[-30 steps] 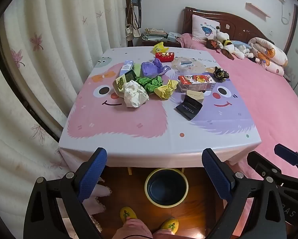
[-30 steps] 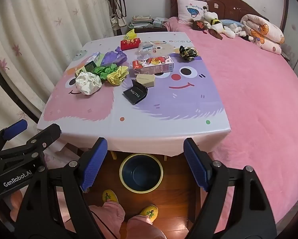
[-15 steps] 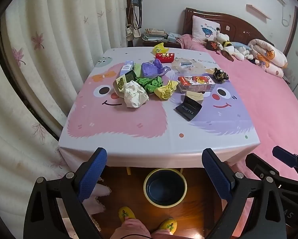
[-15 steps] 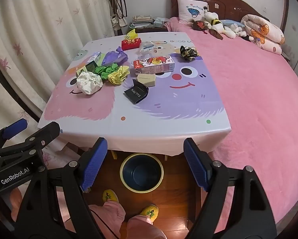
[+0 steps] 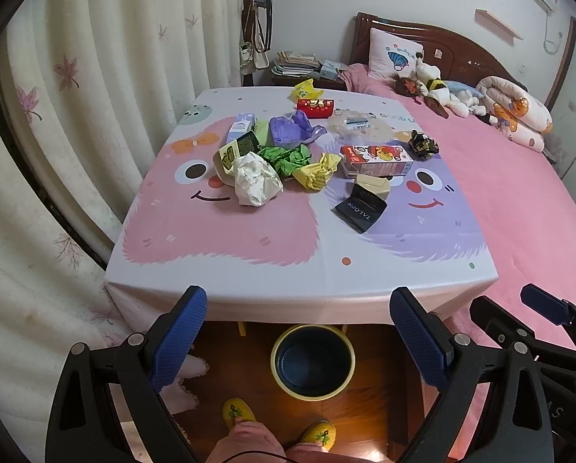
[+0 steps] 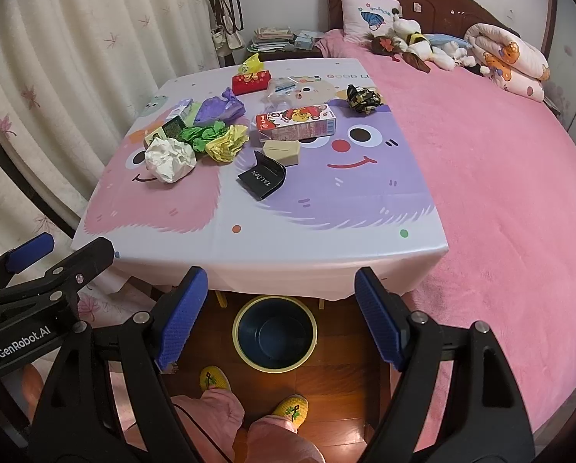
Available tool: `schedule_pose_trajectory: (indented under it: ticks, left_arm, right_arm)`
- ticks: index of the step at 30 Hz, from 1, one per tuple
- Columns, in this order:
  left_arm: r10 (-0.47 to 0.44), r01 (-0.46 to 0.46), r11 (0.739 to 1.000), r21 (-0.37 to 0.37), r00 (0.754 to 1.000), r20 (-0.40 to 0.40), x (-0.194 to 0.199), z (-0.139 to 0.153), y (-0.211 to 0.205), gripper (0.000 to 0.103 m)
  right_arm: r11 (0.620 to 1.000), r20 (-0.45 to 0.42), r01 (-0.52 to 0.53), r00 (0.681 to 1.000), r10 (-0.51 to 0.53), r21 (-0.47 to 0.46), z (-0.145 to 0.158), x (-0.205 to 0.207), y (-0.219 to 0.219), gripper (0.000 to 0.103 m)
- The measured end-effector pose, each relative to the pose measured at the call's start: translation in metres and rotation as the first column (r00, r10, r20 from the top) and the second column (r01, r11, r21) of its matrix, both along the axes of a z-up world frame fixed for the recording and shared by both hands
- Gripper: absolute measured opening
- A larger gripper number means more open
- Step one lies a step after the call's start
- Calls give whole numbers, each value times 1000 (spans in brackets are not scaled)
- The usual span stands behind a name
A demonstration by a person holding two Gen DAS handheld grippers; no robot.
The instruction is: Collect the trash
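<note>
Left gripper (image 5: 298,332) and right gripper (image 6: 281,316) both spread wide, holding nothing. Bin (image 6: 275,332) sits on floor under table edge (image 6: 288,258); trash pile (image 6: 195,142) on top.

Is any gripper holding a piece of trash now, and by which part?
Nothing is held. The left gripper and right gripper are both open and empty; the trash lies on the table.

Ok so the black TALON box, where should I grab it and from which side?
The black TALON box lies open, one flap standing up at its far edge. Probably come from above with the right gripper and pinch that raised flap across its thickness; the flat panel on the tablecloth offers little to clamp.
</note>
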State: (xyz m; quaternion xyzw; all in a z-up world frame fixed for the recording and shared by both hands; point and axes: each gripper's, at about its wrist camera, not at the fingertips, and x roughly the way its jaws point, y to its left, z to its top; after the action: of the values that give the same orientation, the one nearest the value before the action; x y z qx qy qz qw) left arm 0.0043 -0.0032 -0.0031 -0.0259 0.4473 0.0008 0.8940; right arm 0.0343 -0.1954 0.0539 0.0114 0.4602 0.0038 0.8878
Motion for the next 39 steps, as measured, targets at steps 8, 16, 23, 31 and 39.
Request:
schedule_pose_trajectory:
  ticks: [8,16,23,31,39]
  left_arm:
    - [3,-3,1000,-6,1000,-9,3,-5,-1,97]
    - [2,-2,1000,-9,1000,-10,4,-6,0,97]
    - [1,-1,1000,-12,1000,-13,4,-6,1,97]
    - [3,-3,1000,-14,1000,-14,4,-6,2,97]
    - [3,-3,1000,-14,1000,-15,5,-6,2,97]
  right_arm:
    - [1000,-4,-1,1000,1,1,-3,2,1,77]
    - [1000,-7,0,1000,0,2,-2,4,1,77]
    - [1000,-12,1,1000,-1,3,-5,3,1,77]
    - [1000,-14,-1,1000,1,4,-6,3,3,77]
    - [1000,-17,-2,1000,2,5,-7,4,3,77]
